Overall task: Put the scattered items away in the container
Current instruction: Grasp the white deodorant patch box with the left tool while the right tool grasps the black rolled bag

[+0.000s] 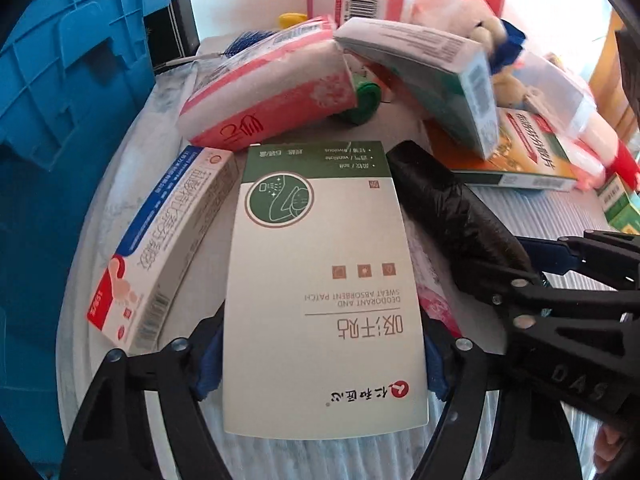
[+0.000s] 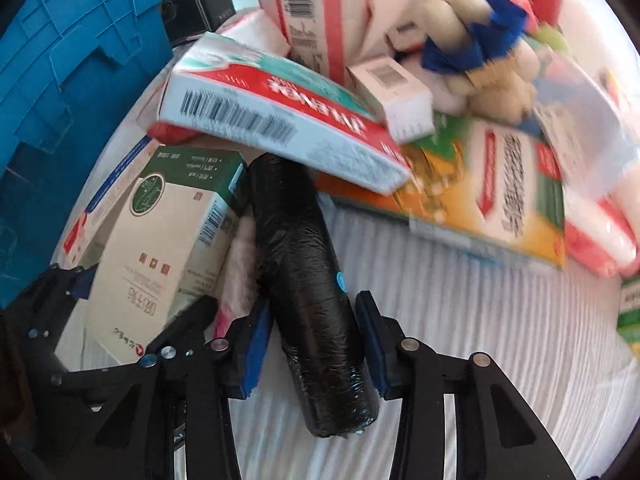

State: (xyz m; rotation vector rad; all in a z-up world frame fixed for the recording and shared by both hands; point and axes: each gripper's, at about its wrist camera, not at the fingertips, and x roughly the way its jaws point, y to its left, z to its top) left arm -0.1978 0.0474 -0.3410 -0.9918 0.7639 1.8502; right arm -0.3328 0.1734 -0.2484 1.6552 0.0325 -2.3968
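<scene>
Both grippers point steeply down, side by side: the left gripper (image 1: 324,364) fingers clamped, the right gripper (image 2: 316,344) fingers nearly closed.

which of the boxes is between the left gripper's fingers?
The white box with the green top band, printed "Deodorant and sweat absorbent patch". The left gripper straddles its near end; the other boxes lie clear of the fingers.
</scene>
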